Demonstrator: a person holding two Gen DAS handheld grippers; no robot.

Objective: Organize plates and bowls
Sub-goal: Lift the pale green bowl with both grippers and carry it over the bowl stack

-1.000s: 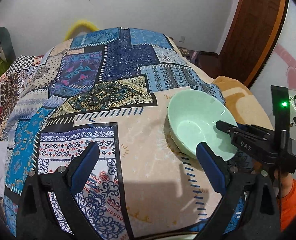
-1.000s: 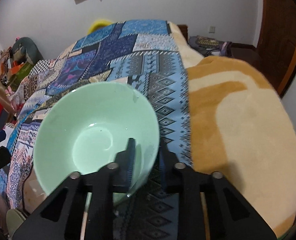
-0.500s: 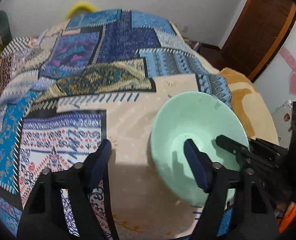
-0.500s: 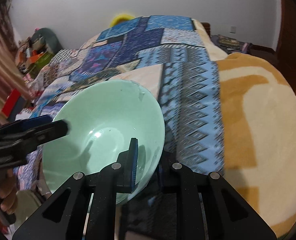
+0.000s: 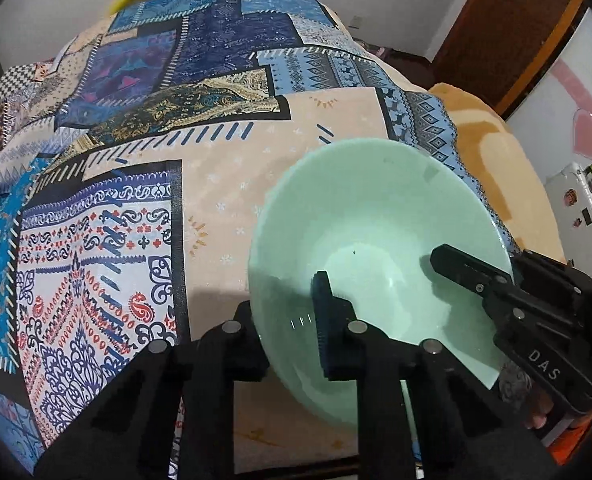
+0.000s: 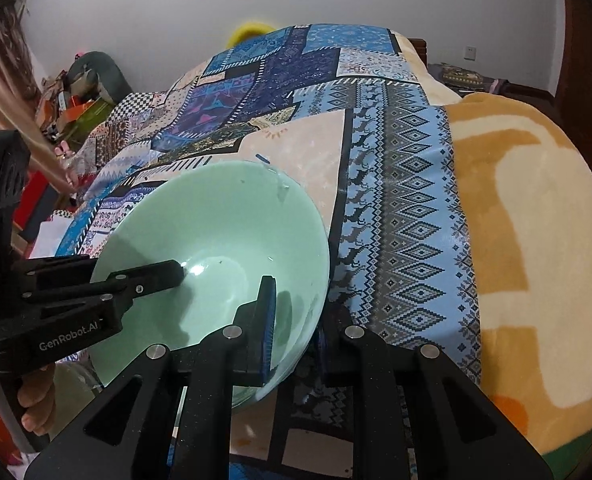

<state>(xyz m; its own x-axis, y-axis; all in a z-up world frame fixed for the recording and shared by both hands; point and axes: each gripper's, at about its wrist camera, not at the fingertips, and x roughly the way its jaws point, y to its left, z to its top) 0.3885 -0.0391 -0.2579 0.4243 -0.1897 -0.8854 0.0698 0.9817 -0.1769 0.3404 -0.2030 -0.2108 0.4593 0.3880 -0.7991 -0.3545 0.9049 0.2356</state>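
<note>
A pale green bowl (image 5: 376,220) is tilted above the near edge of the patterned bedspread (image 5: 135,160). My left gripper (image 5: 285,304) is closing on its left rim, with the wall between the jaws: one blue pad (image 5: 322,308) lies inside and the other finger outside. My right gripper (image 6: 296,304) is shut on the bowl (image 6: 223,220) at the rim nearest that camera, pad (image 6: 267,312) inside, outer finger hidden behind the wall. Each view shows the other gripper's finger reaching into the bowl: the right gripper (image 5: 468,272) and the left gripper (image 6: 151,276).
An orange and cream blanket (image 6: 536,240) covers the bed's right side. A brown door (image 5: 516,40) stands at the far right. Clutter (image 6: 75,100) is piled beside the bed at the left. A hand (image 6: 35,400) holds the left gripper's handle.
My left gripper has dropped toward the bowl and narrowed from wide open to a pinch on its rim. The right gripper has kept its hold, and the bowl sits nearer and more tilted.
</note>
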